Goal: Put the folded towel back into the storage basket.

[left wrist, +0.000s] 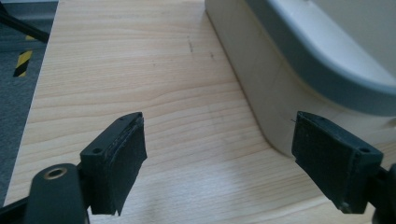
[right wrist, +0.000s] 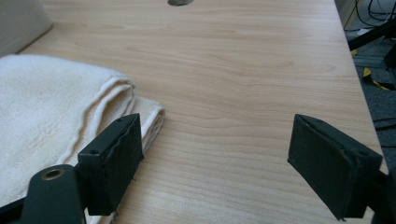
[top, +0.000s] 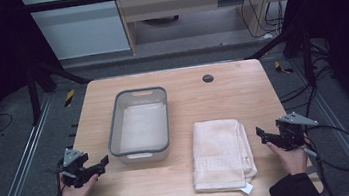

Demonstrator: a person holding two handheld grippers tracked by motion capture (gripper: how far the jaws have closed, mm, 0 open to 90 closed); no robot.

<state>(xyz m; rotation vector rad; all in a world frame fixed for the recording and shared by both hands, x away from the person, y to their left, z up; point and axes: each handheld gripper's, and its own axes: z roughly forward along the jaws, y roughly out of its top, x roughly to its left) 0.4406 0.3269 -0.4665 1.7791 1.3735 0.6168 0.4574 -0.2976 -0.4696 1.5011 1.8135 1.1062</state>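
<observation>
Both the left gripper [top: 104, 161] and right gripper [top: 259, 133] are released and empty; the folded towel [top: 220, 154] lies on the table [top: 242, 89] beside the basin [top: 139, 126]. A shallow pinch might lift only the top layer, unfolding it.

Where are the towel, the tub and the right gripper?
towel [top: 219, 153], high view, middle of the folded top.
tub [top: 141, 154], high view, near grey rim.
right gripper [top: 262, 135], high view, between its jaw tips.

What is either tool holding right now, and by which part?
Nothing. The left tool is open beside the tub, the right tool open beside the folded towel; neither touches them.
</observation>
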